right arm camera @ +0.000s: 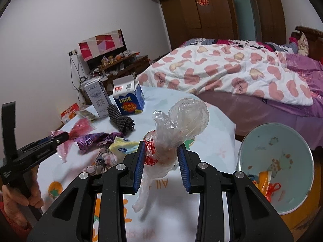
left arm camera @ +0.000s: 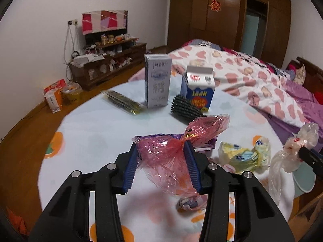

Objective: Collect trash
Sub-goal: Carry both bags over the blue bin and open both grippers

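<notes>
— What has the left claw (left arm camera: 161, 151) got?
— It's pinching a pink bag (left arm camera: 171, 157) above the counter (left arm camera: 90, 133); the right claw (right arm camera: 161, 155) grips a clear bag (right arm camera: 177, 125), lifted beside the bin (right arm camera: 260, 139).
— And the rest?
— Wrappers (right arm camera: 97, 140) lie on the counter.

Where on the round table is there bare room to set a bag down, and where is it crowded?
Free: the near-left cloth, bordered by the table edge, the dark packet and the left gripper with its red bag. Also the strip between the right gripper and the bin. Crowded: around the purple wrapper, yellow wrapper, brush and cartons.
</notes>
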